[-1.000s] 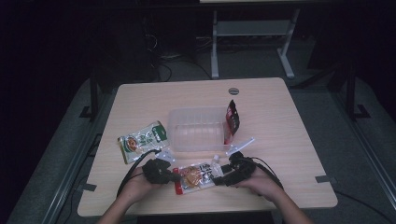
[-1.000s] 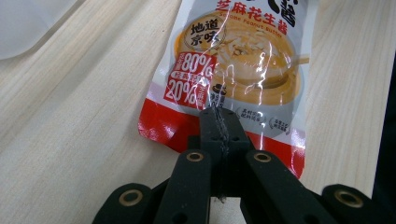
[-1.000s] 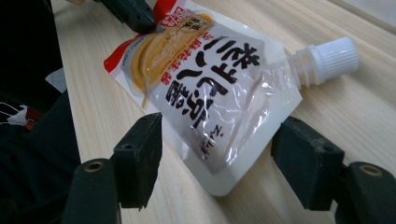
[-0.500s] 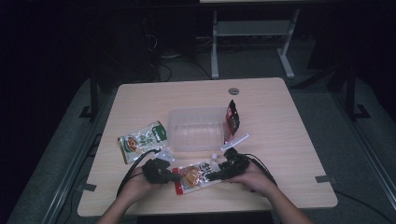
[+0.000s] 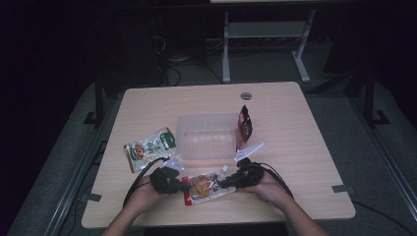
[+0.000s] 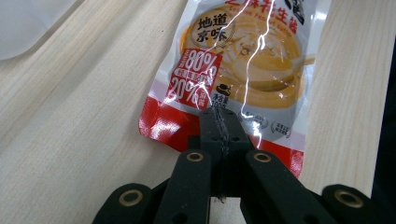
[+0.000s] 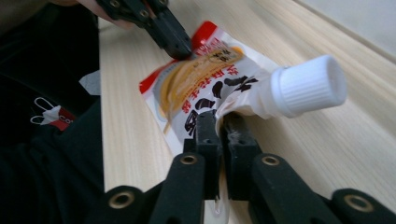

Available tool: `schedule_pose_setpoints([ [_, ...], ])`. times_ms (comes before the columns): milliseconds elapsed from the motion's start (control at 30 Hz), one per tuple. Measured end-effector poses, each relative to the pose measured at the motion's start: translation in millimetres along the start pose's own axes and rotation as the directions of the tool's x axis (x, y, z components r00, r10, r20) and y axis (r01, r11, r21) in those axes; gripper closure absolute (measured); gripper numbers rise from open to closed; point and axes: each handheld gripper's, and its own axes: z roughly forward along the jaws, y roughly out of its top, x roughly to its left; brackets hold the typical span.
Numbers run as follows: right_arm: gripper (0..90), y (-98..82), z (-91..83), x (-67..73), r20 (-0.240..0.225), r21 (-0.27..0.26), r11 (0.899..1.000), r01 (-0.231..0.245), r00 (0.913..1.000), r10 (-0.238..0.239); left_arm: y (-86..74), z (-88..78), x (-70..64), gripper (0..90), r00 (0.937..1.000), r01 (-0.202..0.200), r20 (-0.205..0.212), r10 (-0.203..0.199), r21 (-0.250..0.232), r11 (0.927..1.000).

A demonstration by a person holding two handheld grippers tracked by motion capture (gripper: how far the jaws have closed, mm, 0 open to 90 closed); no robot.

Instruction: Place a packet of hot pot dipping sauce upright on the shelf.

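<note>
The sauce pouch lies near the table's front edge, pinched at its bottom seam by the left gripper, while the right gripper, whose jaws have just been closing, is clamped on the top edge beside the white cap. The right-hand hold seems thin, so the pouch could be dropped or its seal torn if the ends are pulled apart.

Bare table right and far; clutter mid-left.
Clear tub, red packet, green packet block forward passage.
</note>
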Motion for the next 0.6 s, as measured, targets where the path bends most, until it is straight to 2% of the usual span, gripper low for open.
schedule_pose_setpoints([
  [33,87.8,0.4,-1.4,0.8,-0.019,-0.014,1.000,0.006,0.9998,-0.006,0.0,0.0,0.0,89.8,1.0000,0.000,0.000,0.000,0.000,1.0000],
  [167,88.4,0.6,-3.2,3.5,-0.045,-0.033,0.999,0.015,0.9989,-0.017,0.1,0.1,-0.9,89.8,1.0000,-0.001,-0.003,0.001,0.000,1.0000],
  [233,88.6,2.1,-6.0,7.8,-0.078,-0.062,0.998,0.015,0.9967,-0.020,0.5,-0.3,-1.0,89.8,1.0000,-0.009,-0.001,0.009,0.001,1.0000],
  [300,88.7,2.8,-6.9,8.8,-0.084,-0.074,0.997,0.025,0.9960,-0.031,1.4,-0.4,-1.7,89.8,0.9999,-0.002,0.014,0.002,-0.022,0.9998],
  [467,89.0,6.8,-12.5,15.5,-0.092,-0.107,0.993,0.049,0.9940,-0.059,8.1,-0.7,-8.6,89.8,0.9991,-0.026,0.032,0.029,-0.076,0.9968],
  [600,89.0,9.2,-21.1,21.2,-0.103,-0.145,0.988,0.048,0.9927,-0.063,12.7,0.4,-14.2,89.8,0.9984,-0.036,0.040,0.041,-0.112,0.9930],
])
